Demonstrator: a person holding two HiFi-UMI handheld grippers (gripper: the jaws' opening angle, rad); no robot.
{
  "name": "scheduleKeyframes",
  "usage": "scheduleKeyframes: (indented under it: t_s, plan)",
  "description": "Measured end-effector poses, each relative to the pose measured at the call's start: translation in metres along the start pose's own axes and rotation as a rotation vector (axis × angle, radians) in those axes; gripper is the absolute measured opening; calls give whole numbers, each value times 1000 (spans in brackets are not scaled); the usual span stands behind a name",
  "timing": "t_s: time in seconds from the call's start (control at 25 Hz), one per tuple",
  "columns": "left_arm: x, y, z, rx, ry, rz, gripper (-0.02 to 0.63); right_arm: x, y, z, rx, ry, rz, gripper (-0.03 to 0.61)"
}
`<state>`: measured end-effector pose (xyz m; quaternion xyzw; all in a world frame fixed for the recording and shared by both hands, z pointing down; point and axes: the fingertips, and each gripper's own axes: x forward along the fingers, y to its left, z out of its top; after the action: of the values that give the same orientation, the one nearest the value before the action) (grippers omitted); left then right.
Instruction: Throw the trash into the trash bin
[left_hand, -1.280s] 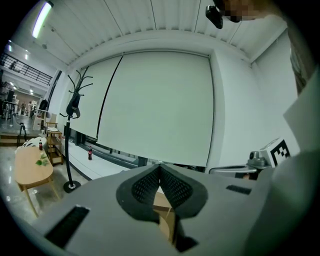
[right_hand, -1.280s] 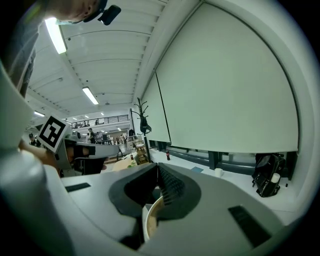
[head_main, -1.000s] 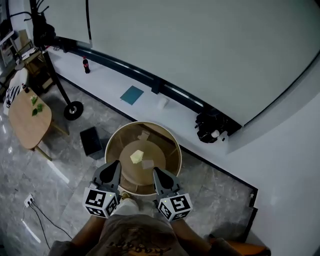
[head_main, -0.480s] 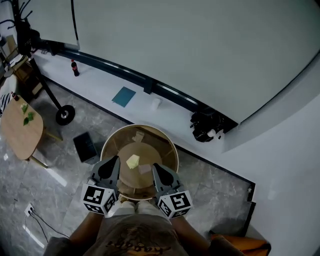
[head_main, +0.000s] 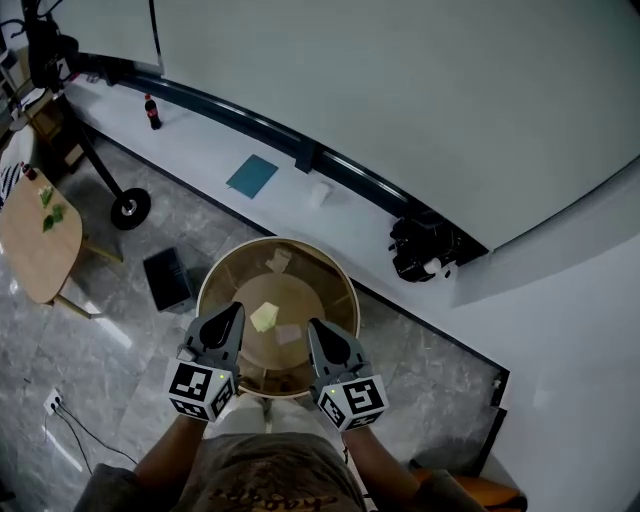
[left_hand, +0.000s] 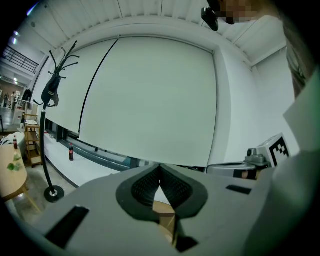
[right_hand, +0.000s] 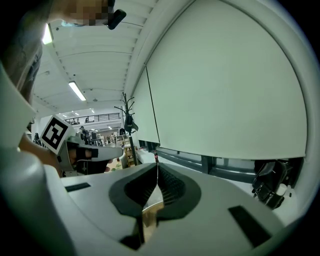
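Two tools, the left tool (head_main: 230, 313) and the right tool (head_main: 318, 330), hang with jaws pressed together over the near rim of the round tan trash bin (head_main: 342, 285), where a yellow paper scrap (head_main: 264, 316) lies inside. A black box (head_main: 167, 279) stands on the floor just left of the bin. Beyond, a teal sheet (head_main: 251, 175) and a cola bottle (head_main: 152, 111) sit on the white ledge.

The trash bin (head_main: 325, 275) sits below and just beyond my fingers (head_main: 226, 334), with my left gripper (head_main: 233, 314) and right gripper (head_main: 316, 329) over its near rim. Scraps (head_main: 264, 317), possibly paper, lie inside. A box (head_main: 167, 279) lies on the floor left of my left fingers, and a bottle (head_main: 152, 112) stands far beyond it.
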<state>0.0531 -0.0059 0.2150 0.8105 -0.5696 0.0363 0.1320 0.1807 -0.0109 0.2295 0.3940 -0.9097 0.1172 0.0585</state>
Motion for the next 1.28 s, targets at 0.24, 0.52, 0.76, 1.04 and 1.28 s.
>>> scheduleKeyframes:
  t_s: [0.24, 0.52, 0.76, 1.04, 1.28]
  plan:
    - [30, 15, -40, -22, 33, -3, 8, 21, -15, -38, -8, 57, 12, 18]
    - [57, 38, -119, -73, 58, -6, 9, 57, -36, -97, -6, 85, 27, 18]
    - [74, 56, -177, -71, 88, 24, 8, 82, -46, -135, -6, 83, 32, 18]
    - [88, 62, -200, -66, 104, 23, 9, 84, -55, -166, 21, 118, 9, 18]
    - [101, 59, -219, -79, 142, 5, 235, 84, -58, -182, 43, 141, 2, 18]
